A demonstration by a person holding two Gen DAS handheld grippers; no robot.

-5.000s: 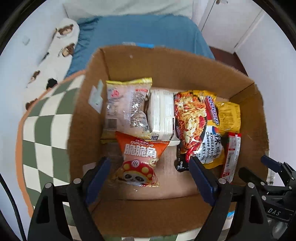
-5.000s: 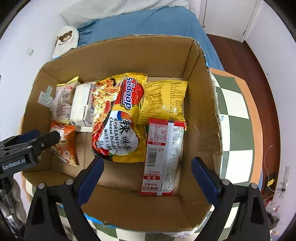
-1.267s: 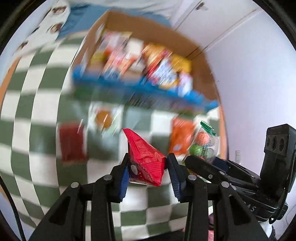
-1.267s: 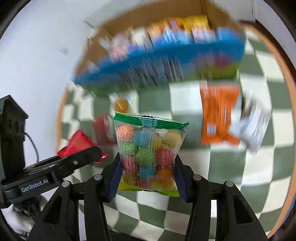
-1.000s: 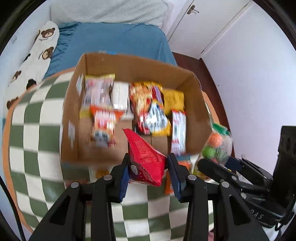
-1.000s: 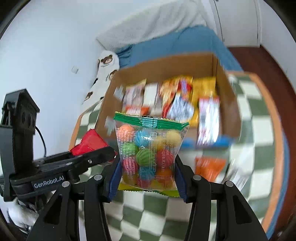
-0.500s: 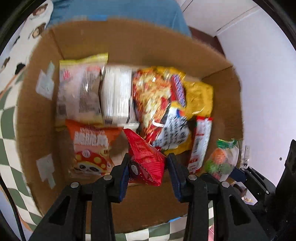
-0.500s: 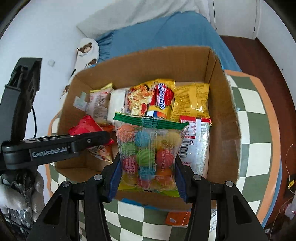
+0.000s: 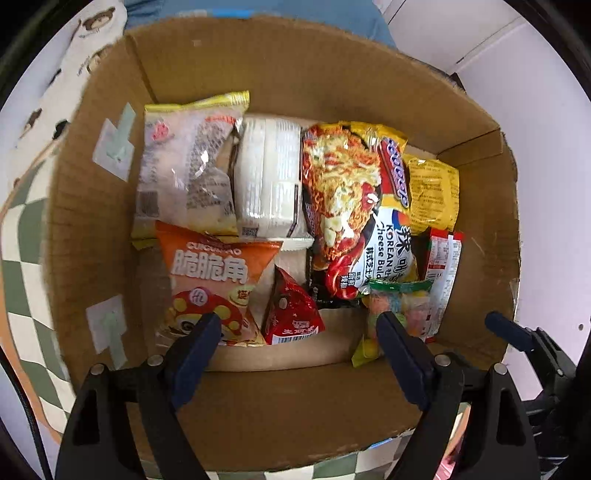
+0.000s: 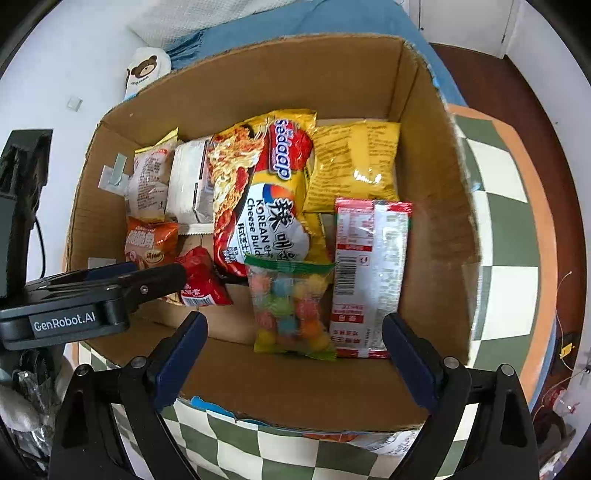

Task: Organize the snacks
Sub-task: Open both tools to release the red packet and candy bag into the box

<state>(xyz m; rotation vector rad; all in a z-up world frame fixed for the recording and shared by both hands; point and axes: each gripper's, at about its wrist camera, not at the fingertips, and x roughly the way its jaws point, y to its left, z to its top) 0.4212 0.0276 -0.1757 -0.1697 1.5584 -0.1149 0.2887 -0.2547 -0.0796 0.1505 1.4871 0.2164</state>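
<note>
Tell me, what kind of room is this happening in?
Most likely a bedroom at home. Behind the cardboard box of snacks there is a bed with a blue blanket and a bear-print pillow; the box sits on a green-and-white checkered table.

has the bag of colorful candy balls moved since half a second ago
Yes. The candy bag left the right gripper and dropped onto the cardboard box floor.

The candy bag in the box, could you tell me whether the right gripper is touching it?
Apart. The right wrist view shows the right gripper open, with box floor visible between each finger and the candy bag.
</note>
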